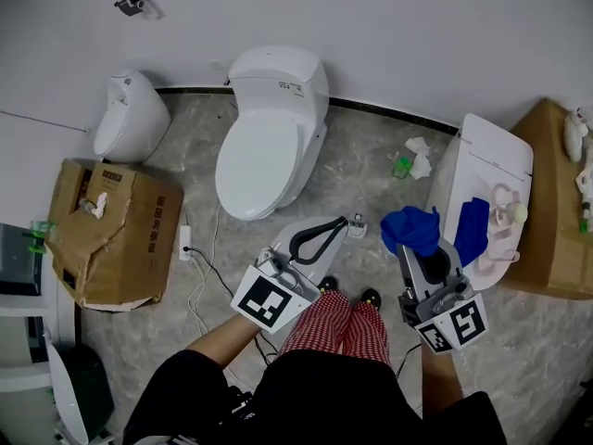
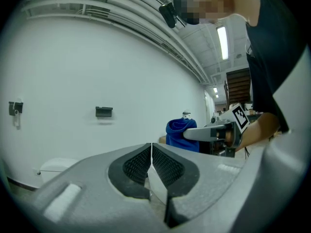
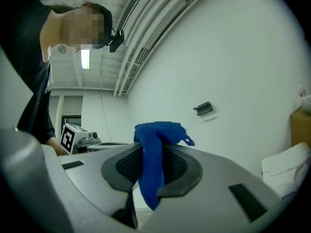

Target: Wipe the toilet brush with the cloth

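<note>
My right gripper (image 1: 419,248) (image 3: 151,159) is shut on a blue cloth (image 1: 412,228) (image 3: 158,135), which bunches above the pads and hangs down between them. The left gripper view also catches that cloth (image 2: 181,130), off to the right. My left gripper (image 1: 335,230) (image 2: 151,161) is held level beside it, over the person's checked trousers, and its pads meet. A white sliver shows low in the gap between them, and I cannot tell what it is. No toilet brush can be made out in any view.
A white toilet (image 1: 269,137) stands ahead, with a small white fixture (image 1: 130,114) to its left. A torn cardboard box (image 1: 116,235) and a power strip (image 1: 185,242) lie at the left. At the right, another white toilet (image 1: 496,160) bears a second blue cloth (image 1: 473,230), beside a box (image 1: 556,202).
</note>
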Available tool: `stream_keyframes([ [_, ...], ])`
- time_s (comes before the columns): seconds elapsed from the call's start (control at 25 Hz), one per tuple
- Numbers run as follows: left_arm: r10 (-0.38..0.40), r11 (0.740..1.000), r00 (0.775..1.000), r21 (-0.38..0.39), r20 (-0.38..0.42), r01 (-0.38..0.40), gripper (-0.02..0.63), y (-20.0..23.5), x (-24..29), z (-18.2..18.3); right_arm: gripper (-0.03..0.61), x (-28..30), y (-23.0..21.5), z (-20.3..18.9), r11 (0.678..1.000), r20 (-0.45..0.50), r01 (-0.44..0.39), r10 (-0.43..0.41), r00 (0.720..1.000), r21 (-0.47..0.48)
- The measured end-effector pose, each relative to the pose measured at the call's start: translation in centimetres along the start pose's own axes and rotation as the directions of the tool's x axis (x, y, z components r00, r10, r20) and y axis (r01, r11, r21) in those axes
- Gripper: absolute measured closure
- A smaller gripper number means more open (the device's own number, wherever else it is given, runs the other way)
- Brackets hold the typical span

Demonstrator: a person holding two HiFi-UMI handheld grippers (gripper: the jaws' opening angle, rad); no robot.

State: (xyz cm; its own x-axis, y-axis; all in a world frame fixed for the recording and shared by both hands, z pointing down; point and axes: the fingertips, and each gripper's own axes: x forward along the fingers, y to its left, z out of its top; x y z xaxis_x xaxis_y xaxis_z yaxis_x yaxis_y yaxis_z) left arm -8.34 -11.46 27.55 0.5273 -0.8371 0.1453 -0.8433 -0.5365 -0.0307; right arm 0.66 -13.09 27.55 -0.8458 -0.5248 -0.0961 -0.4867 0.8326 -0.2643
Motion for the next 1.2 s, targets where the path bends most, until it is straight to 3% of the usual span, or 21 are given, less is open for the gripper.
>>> stream_keyframes([
  [0.4,-0.077,0.997,0.995,0.005,-0.056,0.077,0.620,-0.6,2.0,-3.3,0.500,-0.2,-1.1,-2.3,0.999,-0.022,0.034,-0.034,0.999,0.019],
  [0.84,-0.030,0.998,0.999,-0.052,-0.019,0.029,0.620,0.5,3.1,-5.1,0.500,0.1,-2.0,-5.0,0.998,-0.057,0.058,-0.056,0.997,0.036],
  [1.2,-0.018,1.000,1.000,-0.009,-0.010,0.018,0.620,0.4,3.4,-6.9,0.500,0.4,-2.9,-6.7,0.995,-0.058,0.080,-0.076,0.995,0.061],
])
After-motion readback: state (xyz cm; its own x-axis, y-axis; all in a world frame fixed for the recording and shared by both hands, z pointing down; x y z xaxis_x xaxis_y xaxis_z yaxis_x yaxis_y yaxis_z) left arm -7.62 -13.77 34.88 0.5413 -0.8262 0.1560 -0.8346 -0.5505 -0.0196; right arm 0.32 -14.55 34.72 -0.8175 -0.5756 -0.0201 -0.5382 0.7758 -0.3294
